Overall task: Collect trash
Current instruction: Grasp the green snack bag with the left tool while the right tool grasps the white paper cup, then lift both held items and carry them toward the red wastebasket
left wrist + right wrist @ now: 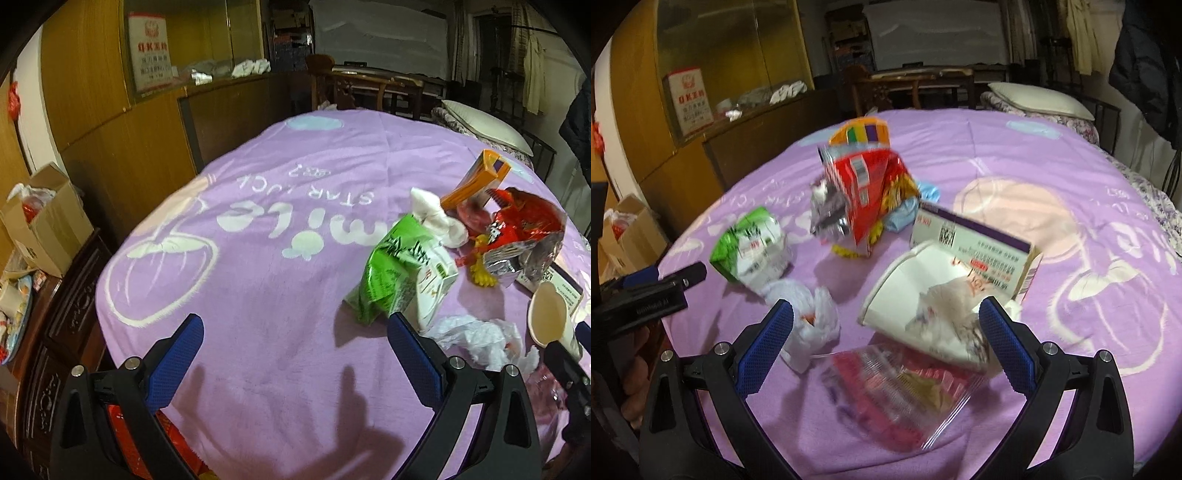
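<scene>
left tongs: released, empty | right tongs: released over paper cup near bed edge | tip: straddle cup rim, clench gently

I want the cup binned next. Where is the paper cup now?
In the right wrist view the paper cup lies on its side between the open fingers, just in front of the white medicine box, beside the crumpled white bag.

The purple blanket reads "Smile" and "STAR"; the cabinet sign reads "OKER"
</scene>
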`<state>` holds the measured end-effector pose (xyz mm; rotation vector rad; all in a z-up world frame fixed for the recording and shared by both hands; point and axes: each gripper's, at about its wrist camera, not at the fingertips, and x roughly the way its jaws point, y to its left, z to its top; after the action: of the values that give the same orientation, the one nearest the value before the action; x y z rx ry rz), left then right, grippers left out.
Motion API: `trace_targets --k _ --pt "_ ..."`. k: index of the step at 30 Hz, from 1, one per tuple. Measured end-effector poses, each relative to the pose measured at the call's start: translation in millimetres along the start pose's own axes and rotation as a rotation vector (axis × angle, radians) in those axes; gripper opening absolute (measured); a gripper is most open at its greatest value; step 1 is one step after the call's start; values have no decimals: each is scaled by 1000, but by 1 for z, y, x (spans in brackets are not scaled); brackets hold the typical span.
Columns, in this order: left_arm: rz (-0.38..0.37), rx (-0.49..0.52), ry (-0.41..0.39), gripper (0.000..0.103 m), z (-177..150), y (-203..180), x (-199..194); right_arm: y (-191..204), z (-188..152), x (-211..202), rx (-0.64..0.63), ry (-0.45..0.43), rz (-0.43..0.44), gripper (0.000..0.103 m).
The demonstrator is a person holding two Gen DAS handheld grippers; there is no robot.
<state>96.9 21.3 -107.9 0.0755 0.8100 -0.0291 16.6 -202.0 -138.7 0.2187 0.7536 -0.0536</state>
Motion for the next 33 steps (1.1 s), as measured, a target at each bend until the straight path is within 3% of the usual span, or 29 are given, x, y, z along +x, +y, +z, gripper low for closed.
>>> trace_targets --k 4,6,8,11,19,25,26,29,30,33 --pt "-40 2 19 97 -2 2 9 -15 3 -5 31 -44 -49 96" --pt "-53 6 21 97 -3 2 11 -27 5 5 37 1 -156 96" --pt "-69 9 26 97 -3 0 13 -44 3 16 90 50 -198 96" --pt "-107 1 28 97 -1 0 13 -64 1 20 206 78 -140 96" --pt "-211 2 69 97 25 -23 36 -67 5 6 228 12 -103 96" --pt "-209 140 95 97 33 -56 59 -74 6 3 259 -2 -75 96" --pt "-207 145 95 96 33 -57 61 -74 7 4 266 -3 -69 96" --pt "-272 143 83 60 33 -53 62 -78 8 4 289 -2 -55 96" --pt "-285 146 72 52 33 -50 60 -79 7 5 294 0 -53 96" --pt "-294 138 44 52 35 -43 52 -81 6 10 310 16 -75 96"
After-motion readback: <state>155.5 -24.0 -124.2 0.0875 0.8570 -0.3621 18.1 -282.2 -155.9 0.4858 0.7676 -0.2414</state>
